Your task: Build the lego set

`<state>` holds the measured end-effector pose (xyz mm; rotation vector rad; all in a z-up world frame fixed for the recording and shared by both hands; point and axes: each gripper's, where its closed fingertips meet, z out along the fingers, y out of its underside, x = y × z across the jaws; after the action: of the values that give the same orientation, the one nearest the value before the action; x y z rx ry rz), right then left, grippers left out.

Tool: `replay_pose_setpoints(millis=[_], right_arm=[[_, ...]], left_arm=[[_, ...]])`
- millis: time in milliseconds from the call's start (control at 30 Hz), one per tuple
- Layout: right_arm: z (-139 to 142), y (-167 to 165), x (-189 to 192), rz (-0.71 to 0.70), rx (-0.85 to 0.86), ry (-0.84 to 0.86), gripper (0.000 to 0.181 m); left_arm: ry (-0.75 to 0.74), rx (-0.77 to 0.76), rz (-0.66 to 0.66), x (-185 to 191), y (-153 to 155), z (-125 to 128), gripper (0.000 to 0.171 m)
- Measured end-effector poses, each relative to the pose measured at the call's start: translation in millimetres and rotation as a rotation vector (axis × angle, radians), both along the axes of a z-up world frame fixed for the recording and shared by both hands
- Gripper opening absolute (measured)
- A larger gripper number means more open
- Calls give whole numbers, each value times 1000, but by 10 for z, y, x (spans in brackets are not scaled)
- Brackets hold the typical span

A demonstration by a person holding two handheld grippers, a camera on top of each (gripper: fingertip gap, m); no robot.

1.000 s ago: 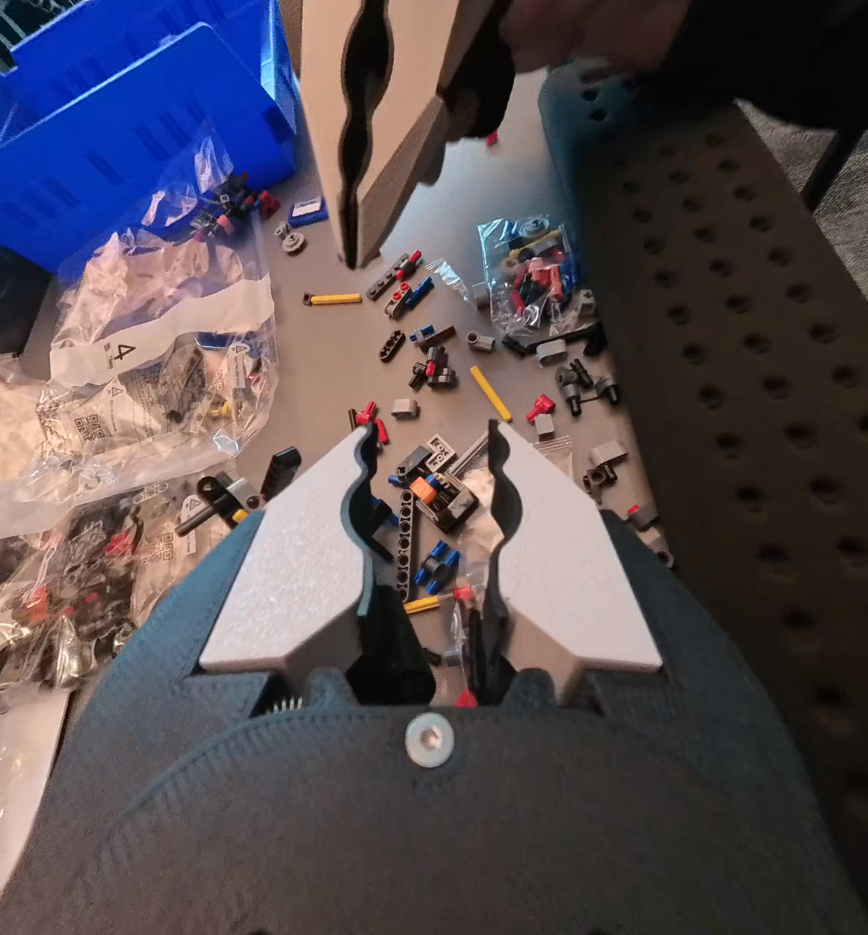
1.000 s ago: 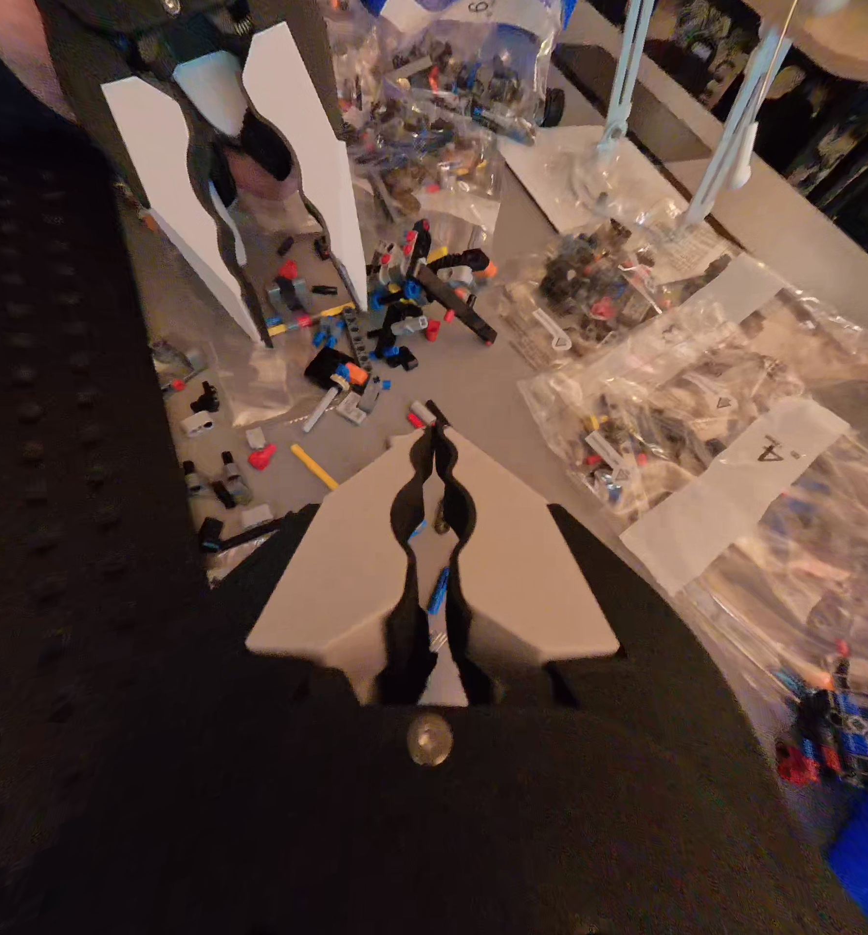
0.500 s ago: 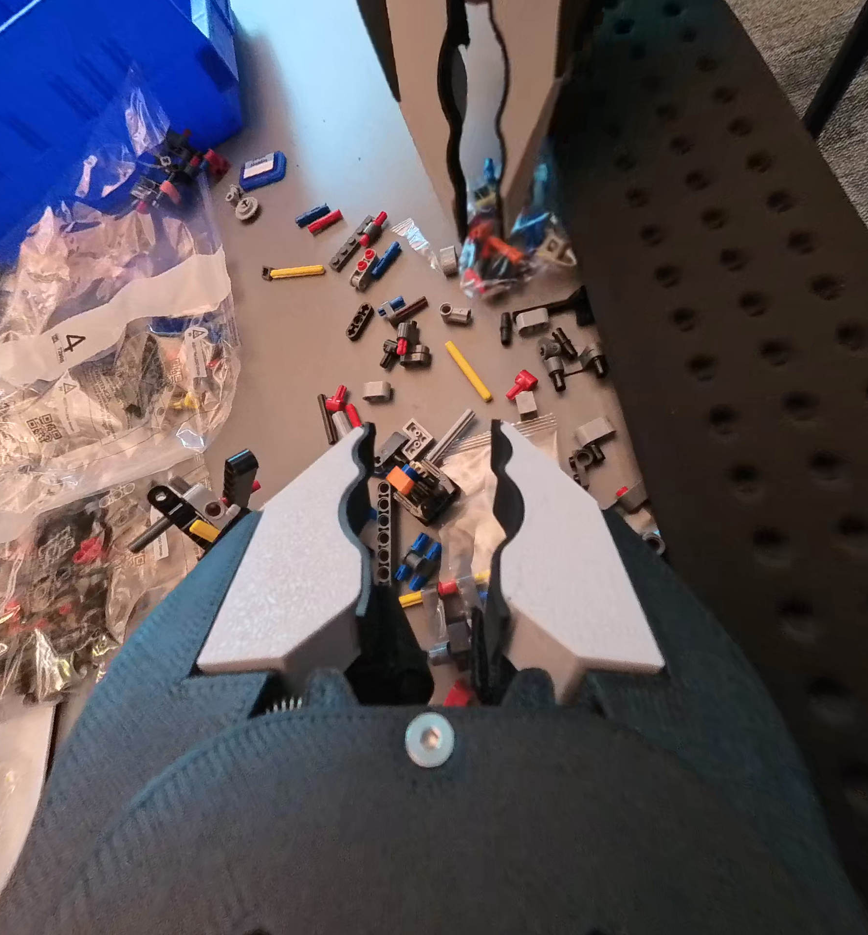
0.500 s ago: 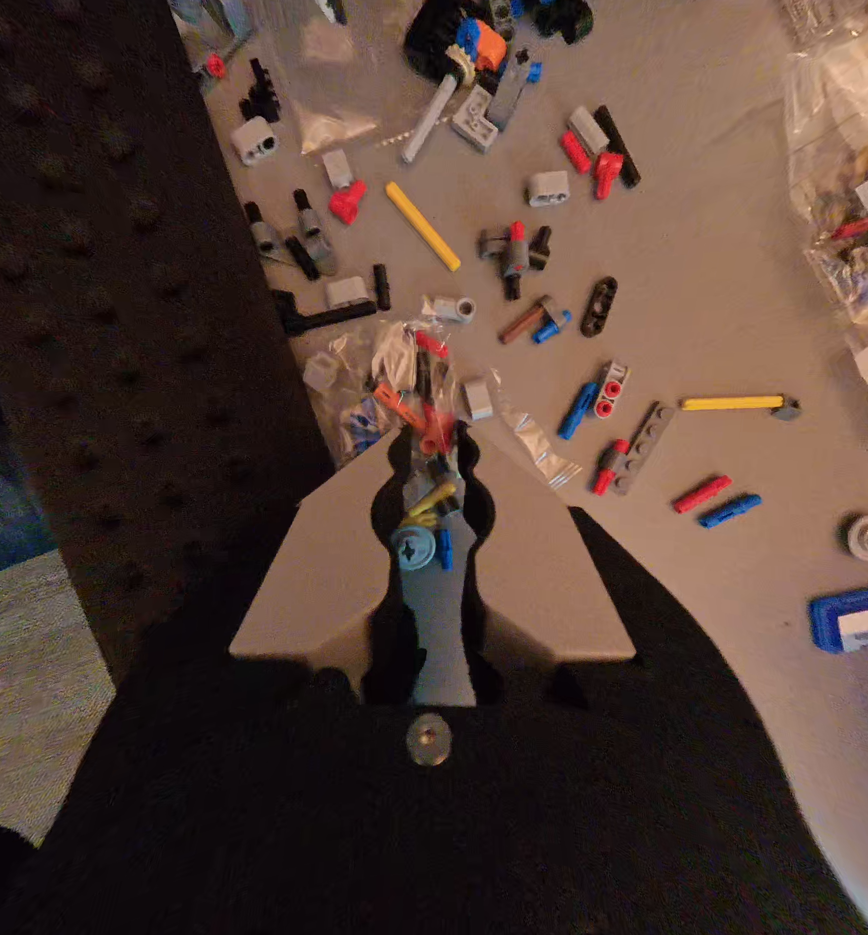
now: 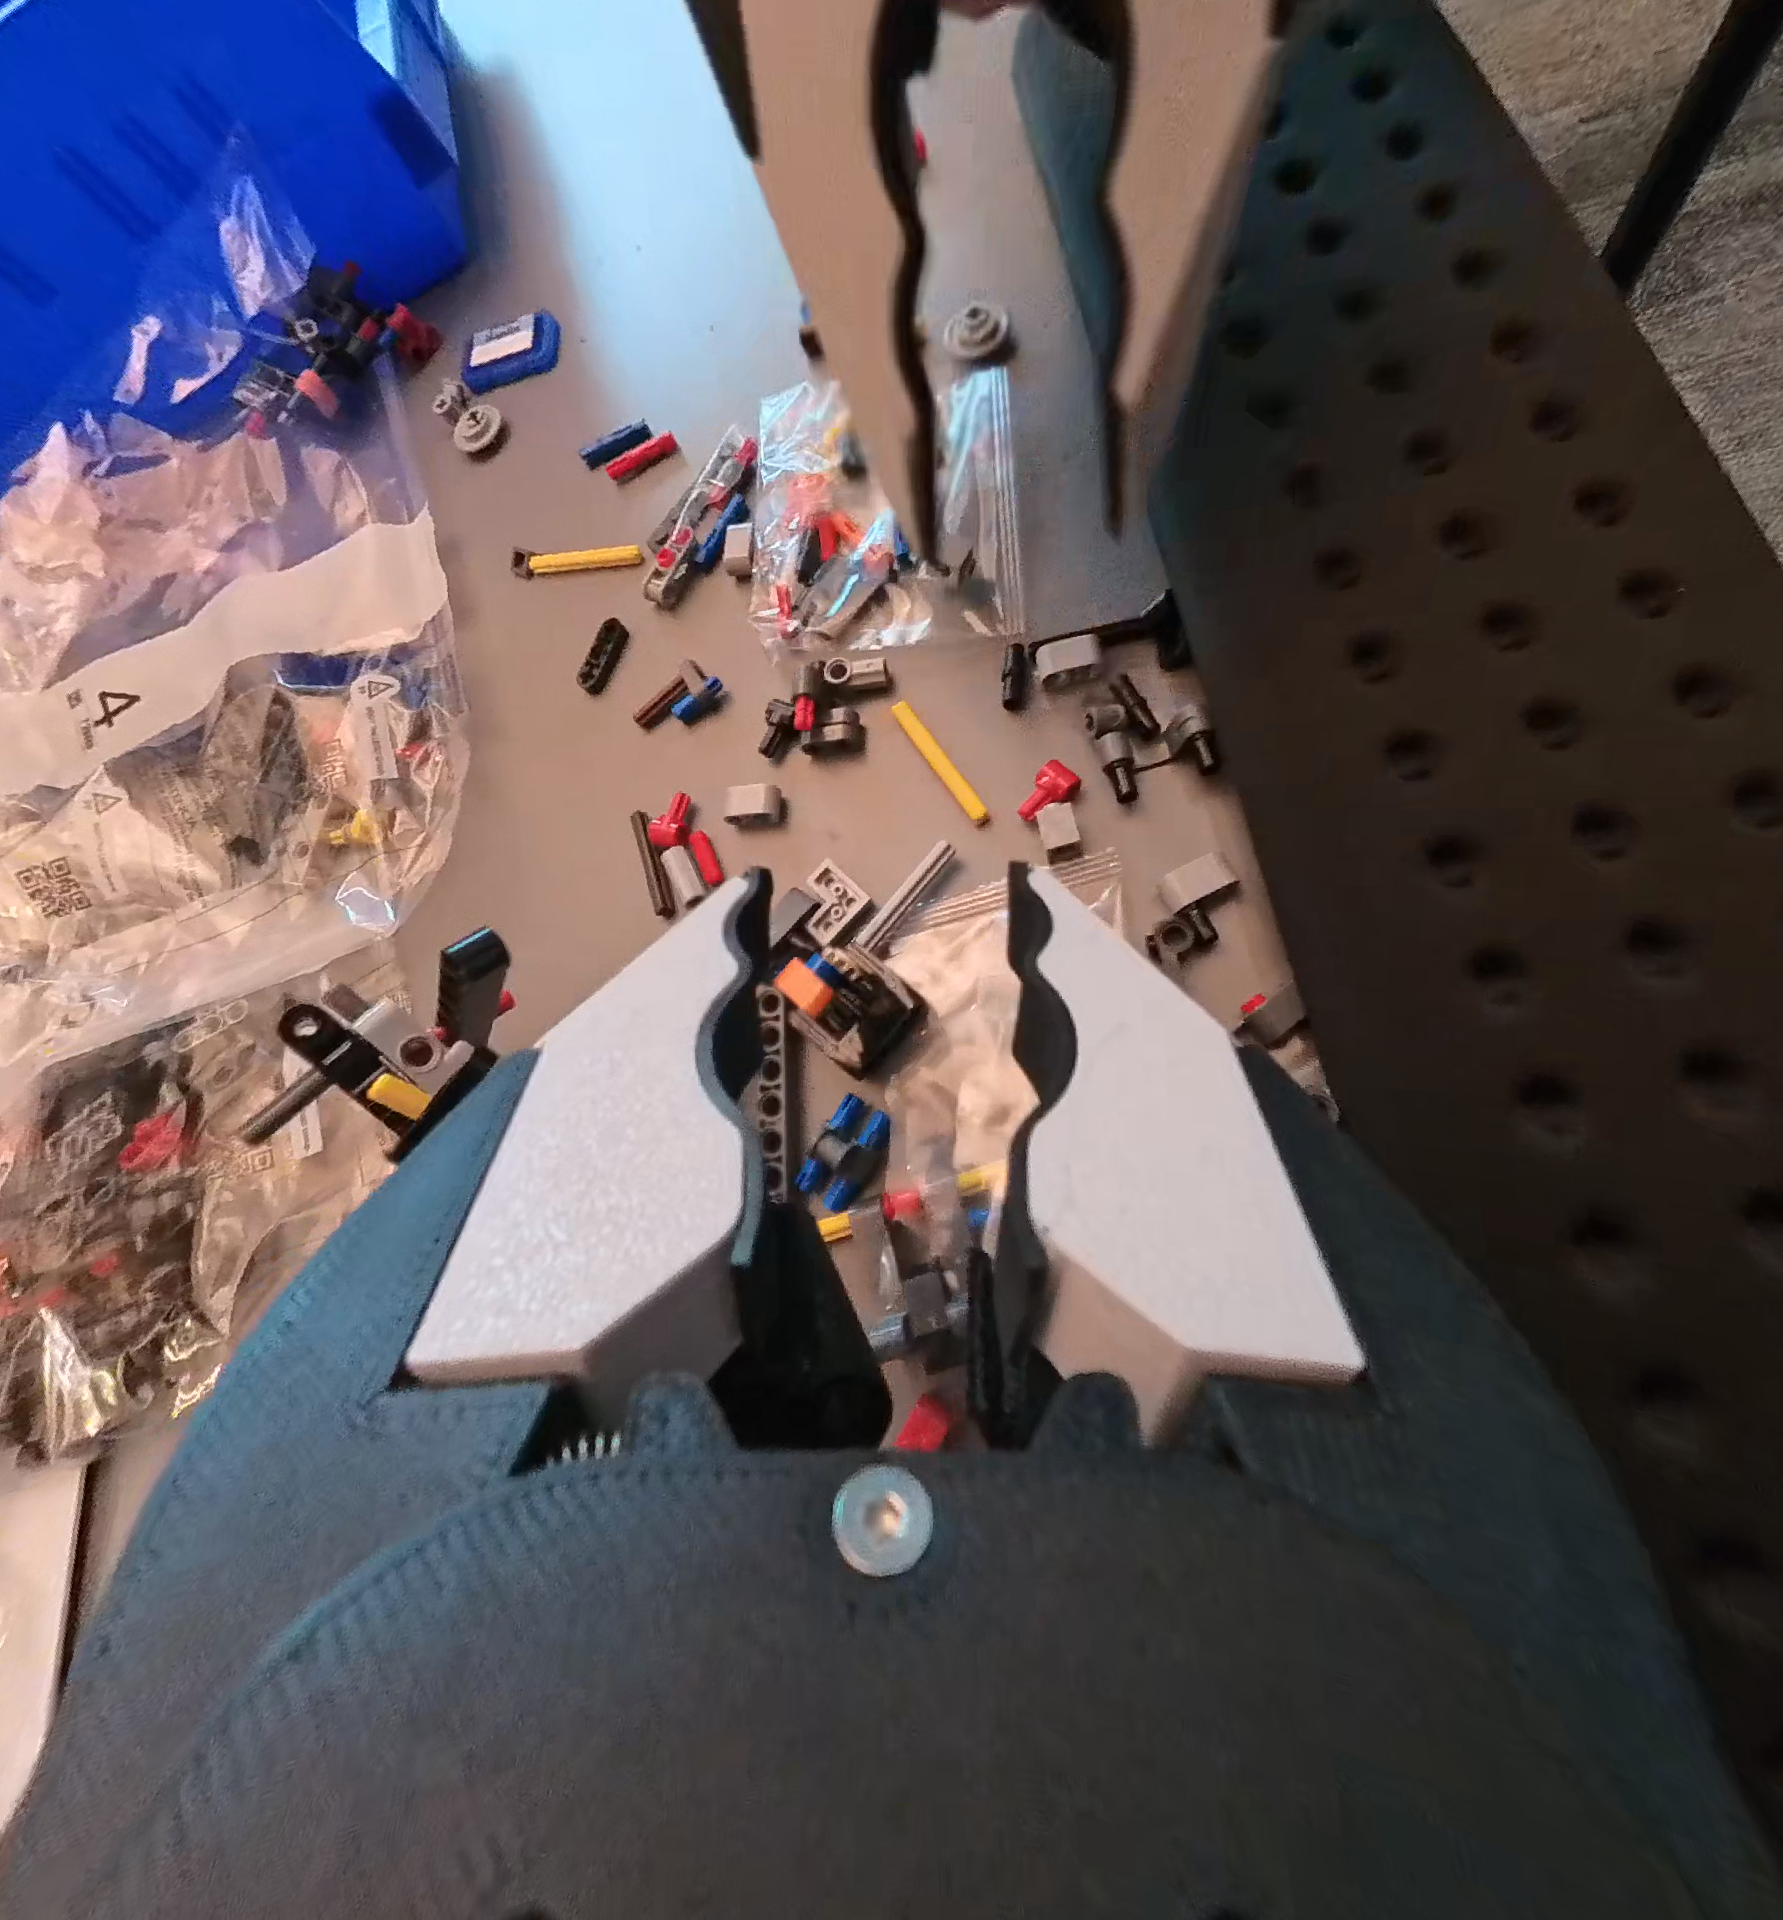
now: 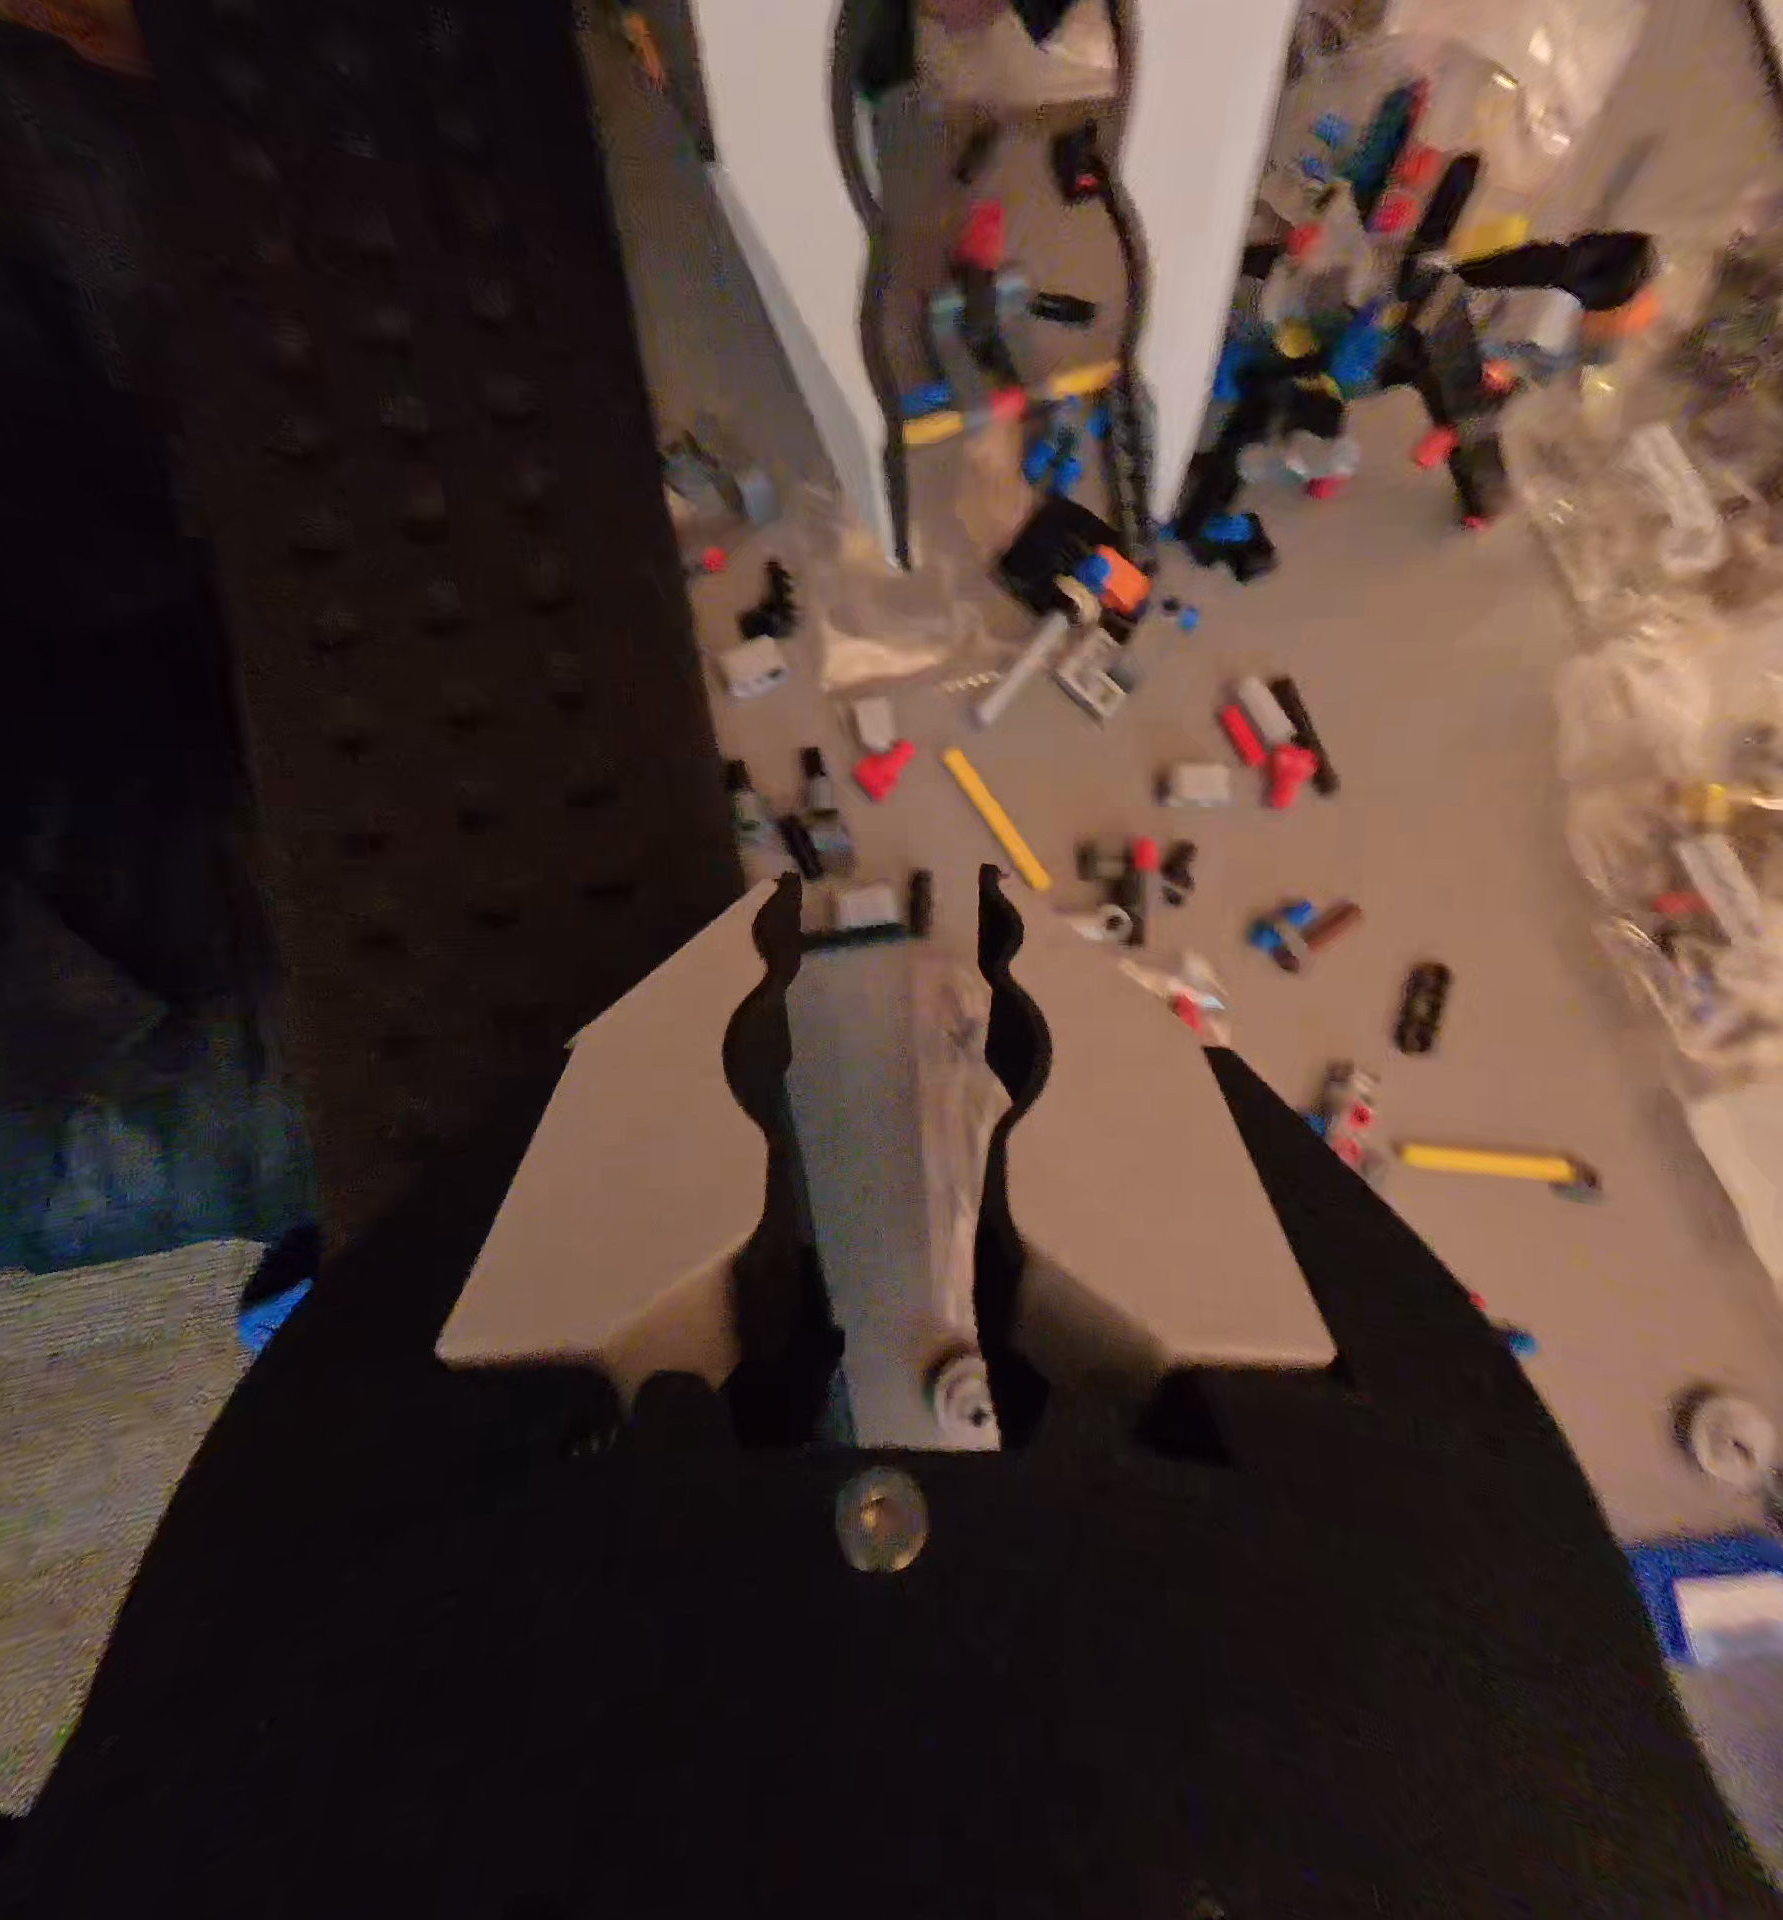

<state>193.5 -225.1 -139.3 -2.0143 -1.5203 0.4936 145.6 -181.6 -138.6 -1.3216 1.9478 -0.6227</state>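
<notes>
Loose lego pieces lie scattered on the grey table (image 5: 606, 187). My left gripper (image 5: 885, 894) is open and empty, hovering over a black block with an orange piece (image 5: 845, 997) and a dark studded beam (image 5: 771, 1081). My right gripper (image 5: 1020, 530) hangs open at the top, its fingers at the edge of a small clear bag of parts (image 5: 845, 540). In the right wrist view my right gripper (image 6: 885, 883) is open, with clear plastic (image 6: 954, 1091) showing between its fingers. The left gripper (image 6: 1032, 530) stands open opposite, beside the black and orange block (image 6: 1074, 566).
A black perforated panel (image 5: 1489, 727) borders the table on one side and also shows in the right wrist view (image 6: 399, 520). A blue bin (image 5: 139, 156) and sealed bags of parts (image 5: 191, 727) lie on the other. A partly built black and blue assembly (image 6: 1386, 353) stands beyond the left gripper. The grippers' ends are close to 7 cm from one another.
My right gripper went from shut to open and swung over the small bag of parts, which shifted across the table. My left gripper stayed open in about the same place.
</notes>
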Motion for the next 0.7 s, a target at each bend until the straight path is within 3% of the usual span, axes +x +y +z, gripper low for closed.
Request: replay_pose_setpoints(millis=[167, 267, 367, 500, 600, 700], right_arm=[[-334, -40, -261, 44, -91, -61, 26], [-367, 75, -284, 18, -69, -71, 17], [-313, 262, -213, -58, -16, -90, 23], [-98, 76, -514, 45, -48, 21, 32], [-203, -38, -707, 104, -103, -8, 35], [-388, 109, -611, 62, -69, -105, 35]], left_arm=[[8, -9, -3, -12, -9, -21, 46], [7, -2, 7, -30, 17, 2, 46], [0, -4, 27, -71, 73, 49, 46], [-25, -3, 80, -141, 214, 126, 46], [-34, -3, 101, -195, 279, 175, 45], [-47, 17, 133, -268, 365, 246, 45]])
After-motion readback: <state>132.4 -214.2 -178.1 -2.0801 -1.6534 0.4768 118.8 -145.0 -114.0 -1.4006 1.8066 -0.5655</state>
